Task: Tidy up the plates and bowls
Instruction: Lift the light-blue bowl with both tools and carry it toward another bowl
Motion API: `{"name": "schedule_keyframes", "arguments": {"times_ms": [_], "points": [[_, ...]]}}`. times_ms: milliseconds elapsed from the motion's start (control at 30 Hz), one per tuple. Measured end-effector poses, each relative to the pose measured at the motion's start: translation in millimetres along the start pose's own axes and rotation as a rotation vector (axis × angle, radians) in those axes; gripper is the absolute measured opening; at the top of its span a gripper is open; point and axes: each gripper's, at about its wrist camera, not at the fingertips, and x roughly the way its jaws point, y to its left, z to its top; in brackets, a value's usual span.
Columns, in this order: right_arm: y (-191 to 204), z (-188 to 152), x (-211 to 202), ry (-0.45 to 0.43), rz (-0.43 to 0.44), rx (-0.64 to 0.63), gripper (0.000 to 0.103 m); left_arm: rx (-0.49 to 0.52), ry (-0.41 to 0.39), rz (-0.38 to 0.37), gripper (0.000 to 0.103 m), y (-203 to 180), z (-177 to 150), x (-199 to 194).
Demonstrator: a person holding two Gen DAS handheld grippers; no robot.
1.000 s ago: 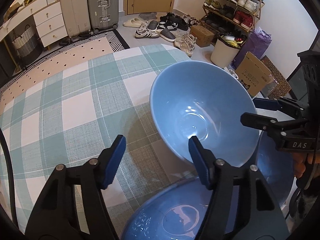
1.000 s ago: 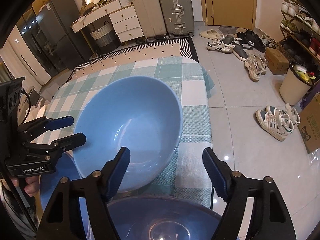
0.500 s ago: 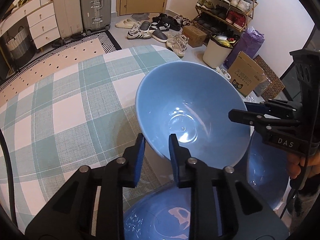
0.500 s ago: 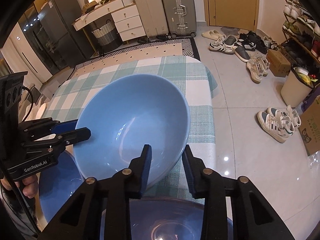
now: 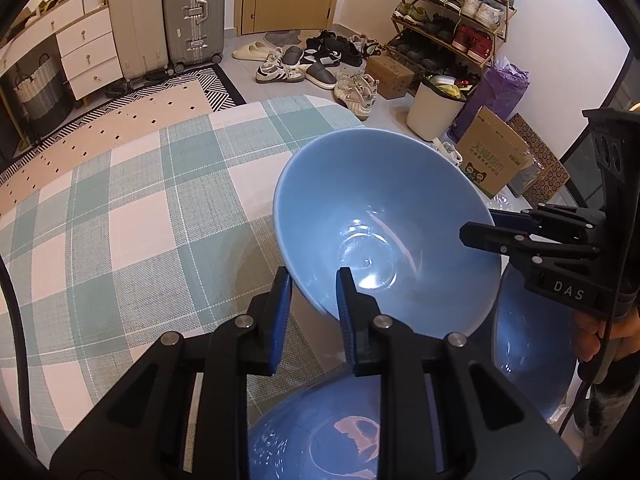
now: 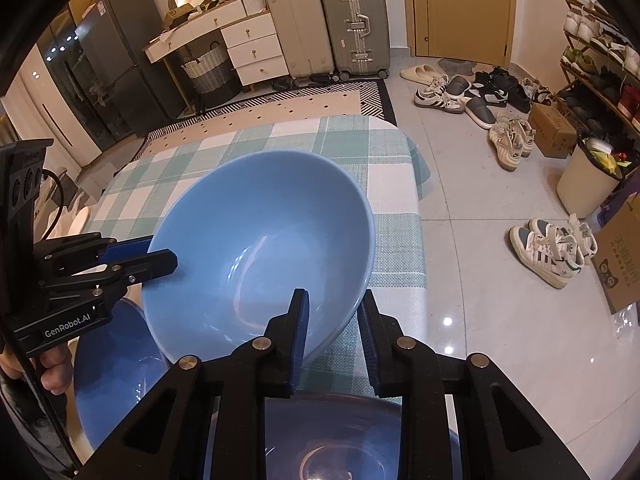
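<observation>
Since a second ago both grippers have gone from wide open to clamped on the rim of the same blue bowl [image 5: 384,224], and the bowl now hangs tilted above the table [image 5: 120,216] rather than resting on it. The left gripper [image 5: 310,300] pinches the bowl's near-left rim, one blue pad outside the wall and one inside. The right gripper [image 6: 332,324] grips the opposite edge in the same way, its fingers narrowed around the wall. In the left wrist view the right gripper reaches in from the right side and meets the bowl's rim; in the right wrist view the left gripper comes in from the left.

Two more blue dishes lie below: a plate [image 5: 320,436] at the near edge, under the left gripper, and a second blue bowl [image 5: 532,352] to the right, partly hidden behind the lifted one. The table carries a green and white checked cloth [image 6: 396,240].
</observation>
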Motion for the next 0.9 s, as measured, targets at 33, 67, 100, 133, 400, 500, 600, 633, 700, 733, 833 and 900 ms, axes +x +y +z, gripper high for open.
{"name": "schedule_keyframes", "arguments": {"times_ms": [33, 67, 100, 133, 400, 500, 600, 633, 700, 733, 833, 900], "points": [[0.5, 0.2, -0.9, -0.003, -0.001, -0.001, 0.026, 0.002, -0.004, 0.001, 0.02, -0.3, 0.2, -1.2], [1.4, 0.6, -1.8, -0.005, -0.002, -0.002, 0.026, 0.002, -0.006, 0.004, 0.02, -0.3, 0.5, -2.2], [2.2, 0.8, -3.5, -0.006, -0.002, -0.004, 0.026, 0.004, -0.009, 0.007, 0.02, -0.6, 0.9, -4.1], [3.1, 1.4, -4.6, -0.008, -0.001, -0.006, 0.026, 0.004, -0.014, 0.008, 0.02, -1.0, 1.2, -5.8], [10.2, 1.7, -24.5, -0.046, -0.009, -0.018, 0.026, 0.018, -0.053, 0.014, 0.02, -7.8, 3.4, -30.1], [13.3, 1.5, -33.5, -0.06, -0.012, -0.021, 0.026, 0.023, -0.068, 0.013, 0.02, -11.3, 3.9, -41.7], [16.1, 1.2, -44.1, -0.077, -0.019, -0.024, 0.026, 0.029, -0.085, 0.015, 0.02, -16.1, 3.6, -54.8], [17.3, 0.4, -47.8, -0.083, -0.02, -0.025, 0.026, 0.031, -0.091, 0.014, 0.02, -17.5, 3.0, -59.9], [19.5, -0.9, -55.2, -0.092, -0.022, -0.027, 0.026, 0.033, -0.102, 0.012, 0.02, -20.6, 2.1, -69.6], [20.6, -0.8, -58.5, -0.096, -0.023, -0.029, 0.026, 0.035, -0.107, 0.013, 0.02, -22.0, 1.9, -73.9], [25.4, -0.9, -69.5, -0.111, -0.027, -0.035, 0.026, 0.038, -0.124, 0.013, 0.02, -26.3, 0.2, -89.0], [28.7, -2.2, -77.6, -0.122, -0.029, -0.039, 0.026, 0.04, -0.134, 0.013, 0.02, -28.8, -1.8, -99.0]]}}
